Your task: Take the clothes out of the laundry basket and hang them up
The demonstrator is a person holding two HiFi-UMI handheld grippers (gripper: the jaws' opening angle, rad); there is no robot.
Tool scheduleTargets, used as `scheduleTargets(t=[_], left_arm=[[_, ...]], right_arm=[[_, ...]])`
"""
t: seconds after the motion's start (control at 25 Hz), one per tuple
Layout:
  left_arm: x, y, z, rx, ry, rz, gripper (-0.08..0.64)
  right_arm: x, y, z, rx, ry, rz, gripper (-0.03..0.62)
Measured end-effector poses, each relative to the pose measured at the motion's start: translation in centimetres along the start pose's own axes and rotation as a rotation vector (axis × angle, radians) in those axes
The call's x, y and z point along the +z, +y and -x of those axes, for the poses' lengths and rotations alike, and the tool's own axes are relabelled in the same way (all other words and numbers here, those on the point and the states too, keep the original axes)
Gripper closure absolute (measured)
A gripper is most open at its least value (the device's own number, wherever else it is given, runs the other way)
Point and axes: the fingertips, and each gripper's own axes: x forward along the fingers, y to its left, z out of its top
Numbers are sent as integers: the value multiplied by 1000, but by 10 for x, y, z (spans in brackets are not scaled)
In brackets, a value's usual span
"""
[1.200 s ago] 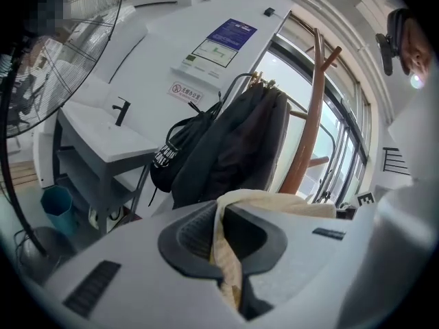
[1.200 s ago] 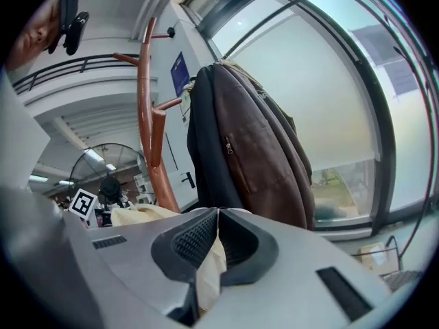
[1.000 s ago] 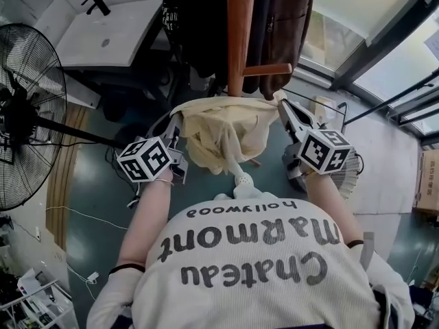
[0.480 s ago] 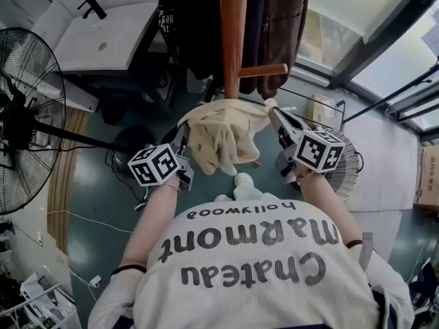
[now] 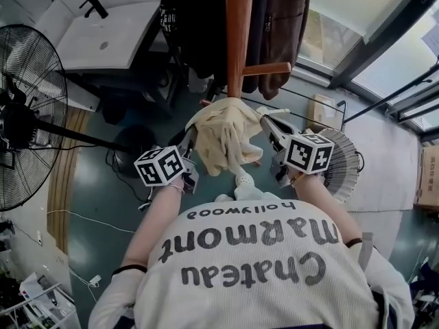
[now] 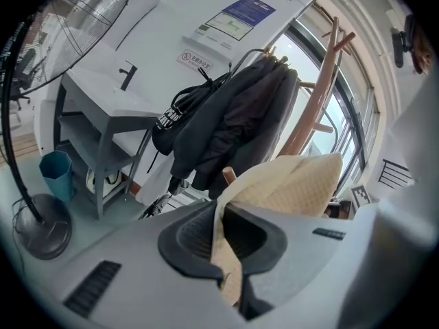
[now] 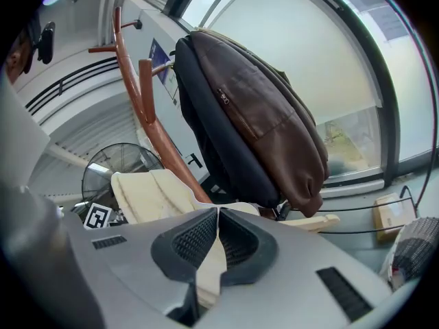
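Both jaws clamped on the cream waffle-knit garment (image 5: 223,134), one edge each.
My left gripper (image 5: 188,137) and right gripper (image 5: 265,120) pinch it; the cloth bunches between them, right before the reddish-brown wooden coat stand (image 5: 239,40).

On my head view the wooden coat stand (image 5: 239,40) runs off the top edge, and the cream garment (image 5: 223,136) covers its lower part. The left edge cuts the standing fan (image 5: 27,115). The person's shirt (image 5: 254,266) blocks much of the floor (image 5: 103,190). In the left gripper view, the wall poster (image 6: 236,18) print is too small for me to read.
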Motion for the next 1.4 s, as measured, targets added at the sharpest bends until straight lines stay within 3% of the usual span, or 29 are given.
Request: scheduleTargets(t=[0.2,0.36,0.76,0.92,1.16,1.28,1.4], left_arm=[[7,-5,7,-63,-46,54,537],[11,-10,17,-100,-85,37,526],[16,-9,52,-151,-137,-56,370],[27,0,76,-168,-196,-27,370],[41,-30,93,-229,-244,-104,422],[49,-52,100,-254,-274,-142,508],[55,-70,102,-242,-290,-170,546]], right_arm=[[-14,11,-5,-1,28,0,560],[-21,16,-2,-4,34,4,560],[-32,28,3,-30,19,-14,560],[-37,33,6,-34,11,-26,560],[-39,34,13,-58,-21,-41,560],[-39,36,18,-66,-32,-36,558],[-39,37,24,-62,-43,-39,558]])
